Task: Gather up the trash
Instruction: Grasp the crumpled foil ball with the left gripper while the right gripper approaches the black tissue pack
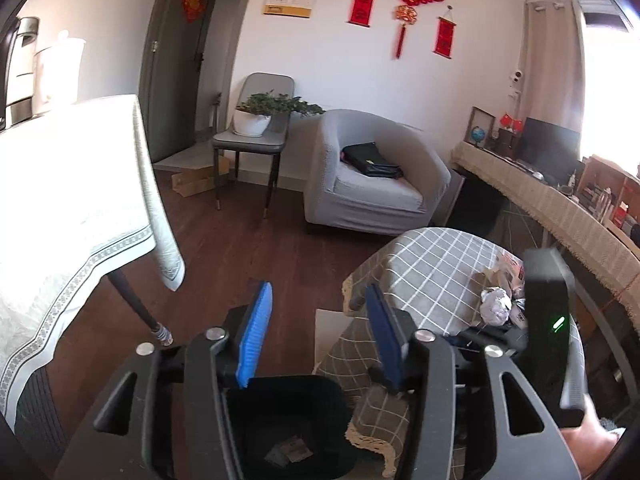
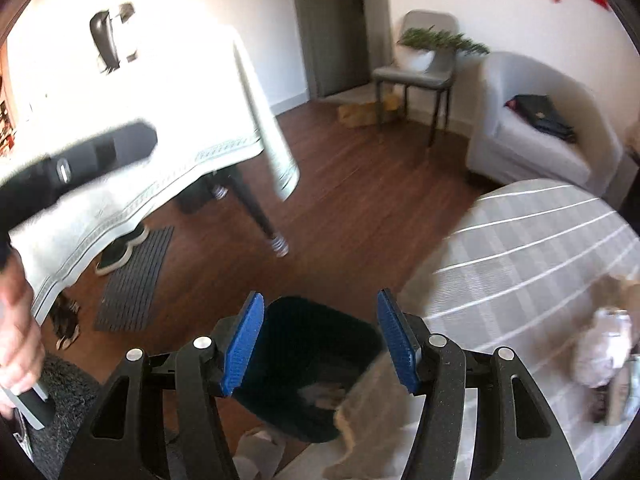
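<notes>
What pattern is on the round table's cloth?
Grey with a white grid check on the tablecloth, clearest in the left wrist view.

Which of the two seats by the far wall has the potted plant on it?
The slim grey dining chair with thin dark legs, beside the door, carries the plant. The rounded grey armchair next to it holds a black bag instead.
</notes>
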The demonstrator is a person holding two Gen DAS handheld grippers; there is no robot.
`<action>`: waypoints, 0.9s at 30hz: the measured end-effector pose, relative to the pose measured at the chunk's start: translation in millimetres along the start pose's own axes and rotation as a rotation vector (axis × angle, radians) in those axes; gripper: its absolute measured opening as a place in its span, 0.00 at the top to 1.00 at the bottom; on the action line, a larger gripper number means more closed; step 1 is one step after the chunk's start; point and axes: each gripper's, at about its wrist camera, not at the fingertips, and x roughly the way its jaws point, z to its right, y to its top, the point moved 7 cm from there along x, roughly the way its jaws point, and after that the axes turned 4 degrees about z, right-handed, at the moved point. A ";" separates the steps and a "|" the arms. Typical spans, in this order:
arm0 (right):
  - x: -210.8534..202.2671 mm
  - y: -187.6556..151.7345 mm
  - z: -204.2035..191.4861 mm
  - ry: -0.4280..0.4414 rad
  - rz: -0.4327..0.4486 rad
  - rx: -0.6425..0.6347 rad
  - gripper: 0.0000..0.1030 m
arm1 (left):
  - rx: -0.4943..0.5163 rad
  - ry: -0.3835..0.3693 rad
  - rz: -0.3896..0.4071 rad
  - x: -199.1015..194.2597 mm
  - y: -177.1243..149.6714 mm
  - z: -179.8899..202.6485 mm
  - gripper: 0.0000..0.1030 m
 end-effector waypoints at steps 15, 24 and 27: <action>-84.8 -6.5 105.0 -0.170 0.128 0.079 0.42 | 0.047 -0.118 -0.059 33.4 -10.2 81.8 0.37; -118.5 -34.4 161.9 -0.253 0.135 0.144 0.41 | 0.082 -0.191 -0.109 64.5 -26.8 132.8 0.35; -128.9 -44.5 180.3 -0.273 0.140 0.167 0.35 | 0.090 -0.213 -0.113 72.5 -29.0 149.1 0.34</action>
